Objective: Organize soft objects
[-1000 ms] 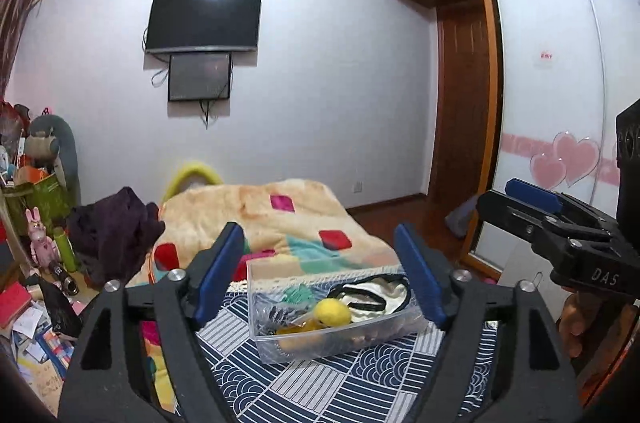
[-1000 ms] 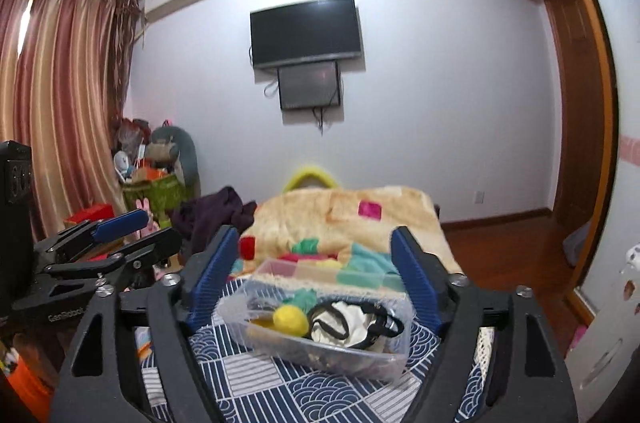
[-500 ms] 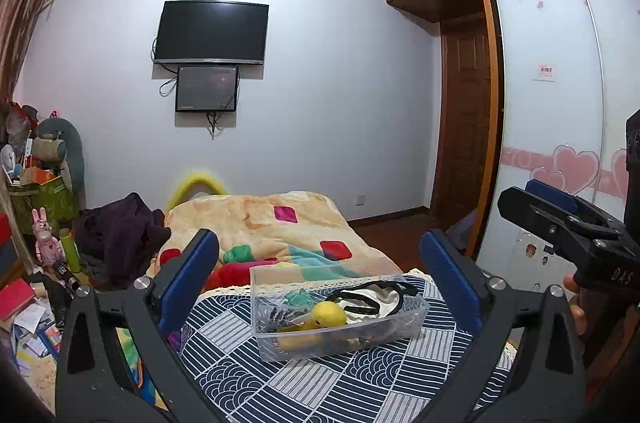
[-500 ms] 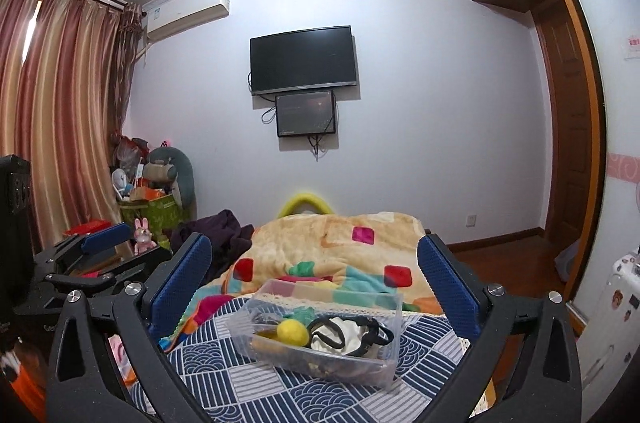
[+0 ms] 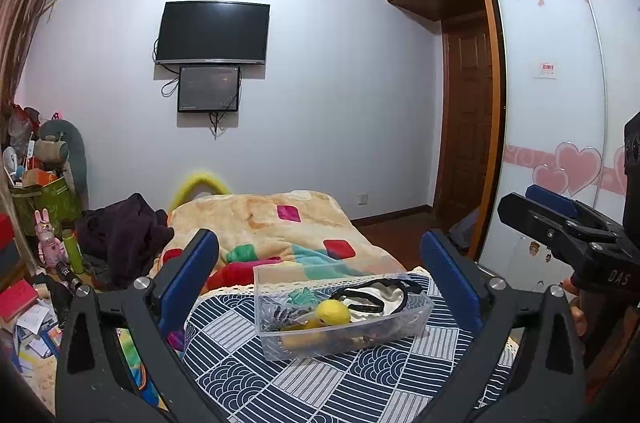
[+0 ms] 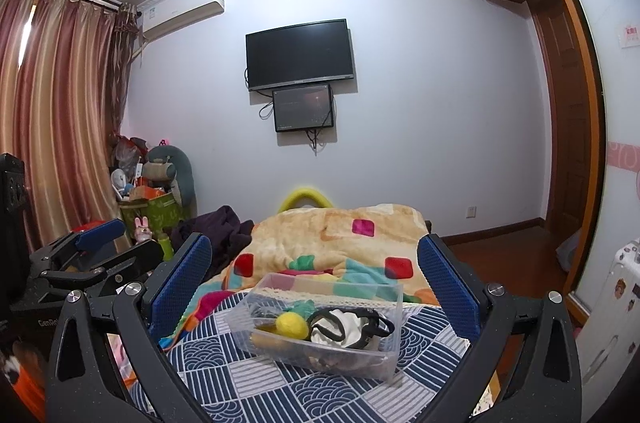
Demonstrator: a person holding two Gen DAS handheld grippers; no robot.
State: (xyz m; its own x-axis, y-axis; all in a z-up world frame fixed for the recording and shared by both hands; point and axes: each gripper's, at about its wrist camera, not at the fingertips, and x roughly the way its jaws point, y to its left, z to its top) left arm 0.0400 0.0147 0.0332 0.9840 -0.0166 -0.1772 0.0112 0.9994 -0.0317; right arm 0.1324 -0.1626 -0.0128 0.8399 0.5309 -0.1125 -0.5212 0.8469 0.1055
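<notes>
Sitting on the blue patterned cloth [image 5: 320,383] at the foot of the bed, the clear plastic bin [image 5: 340,307] already holds the soft things: a yellow plush ball [image 5: 334,312], a white cloth with black straps [image 5: 380,297] and a scrap of green fabric [image 5: 302,297]. Both grippers hang well back from it, raised and level. The left gripper [image 5: 320,283] has its fingers spread wide and empty; the right gripper [image 6: 314,287] is likewise agape, holding nothing. Nothing soft lies loose on the cloth, so the sorting looks about done. If another piece is to go in, approach from above, pinch cloth at a fold, and release low so the light bin does not skid toward the blanket [image 5: 288,223].
</notes>
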